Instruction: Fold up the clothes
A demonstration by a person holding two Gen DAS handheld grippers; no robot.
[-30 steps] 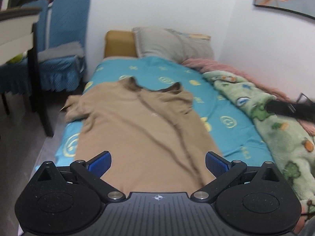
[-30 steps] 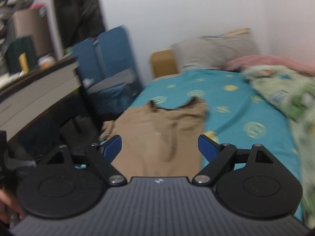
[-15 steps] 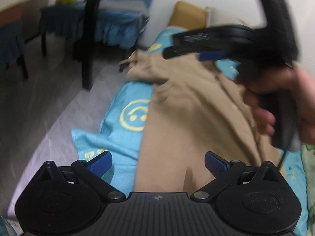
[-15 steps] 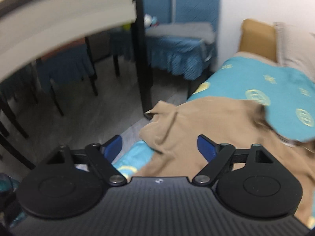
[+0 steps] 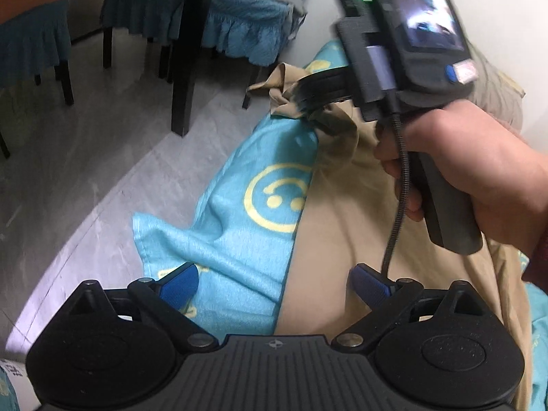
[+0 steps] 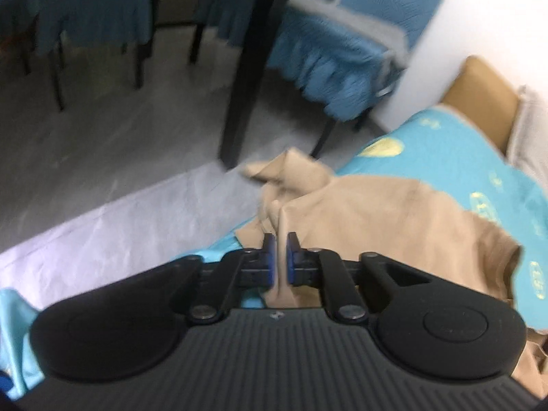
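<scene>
A tan shirt (image 5: 346, 239) lies spread on a teal bedsheet (image 5: 236, 226) printed with yellow smiley faces. My left gripper (image 5: 274, 279) is open low over the shirt's left edge, one blue pad over the sheet, the other over the cloth. My right gripper (image 6: 280, 260) is shut on the shirt's sleeve (image 6: 298, 188), tan fabric pinched between its blue pads. In the left wrist view the right gripper (image 5: 301, 99) sits at the sleeve, held by a person's hand (image 5: 479, 171), its rear screen facing me.
A grey floor (image 5: 85, 171) runs along the bed's left side. A black table leg (image 6: 250, 68) and chairs with blue covers (image 6: 328, 54) stand close by. A tan headboard cushion (image 6: 479, 102) and a grey pillow (image 6: 531, 130) sit at the bed's far end.
My right gripper has closed on the shirt's sleeve; it was open half a second ago. My left gripper has dropped toward the shirt's left edge and stays open.
</scene>
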